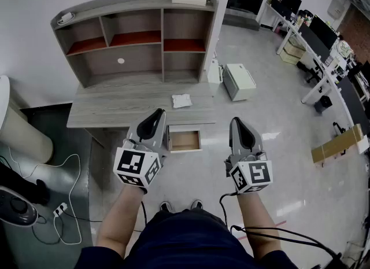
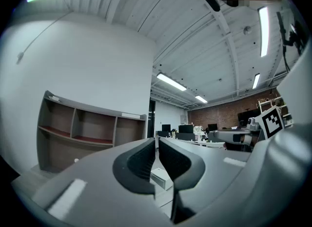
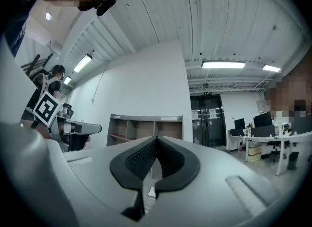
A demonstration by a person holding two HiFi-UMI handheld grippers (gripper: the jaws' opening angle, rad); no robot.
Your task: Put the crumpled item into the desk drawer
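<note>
1. Plainly, the crumpled item (image 1: 181,100) lies flat on the desk (image 1: 115,111), toward its right end and a little back from its front edge. It is a white, rumpled piece, slightly wider than deep. Its longer side runs roughly along the desk's front edge, slightly skewed, and neither end stands out as a leading end.
2. The drawer (image 1: 185,140) hangs pulled out under the desk's front edge, just in front of the item. Its light wooden inside shows nothing in it.
3. The left claw (image 1: 158,113) is held level in front of the desk and aims at it. In the head view its tip overlaps the desk's front edge just left of the drawer. Its pads stand a thin slit apart with nothing between them.
4. The right claw (image 1: 236,121) also aims toward the desk, tipped a touch upward. It hangs over the floor, just off the desk's right corner and to the right of the drawer. Its pads meet at the tip, empty.
5. Both bare forearms reach forward side by side toward the desk, about parallel. The marker cubes sit at the wrists and face up at the head camera, so the hands themselves are covered.
6. Neither claw touches the item, which sits on the desk beyond and between the two tips.
</note>
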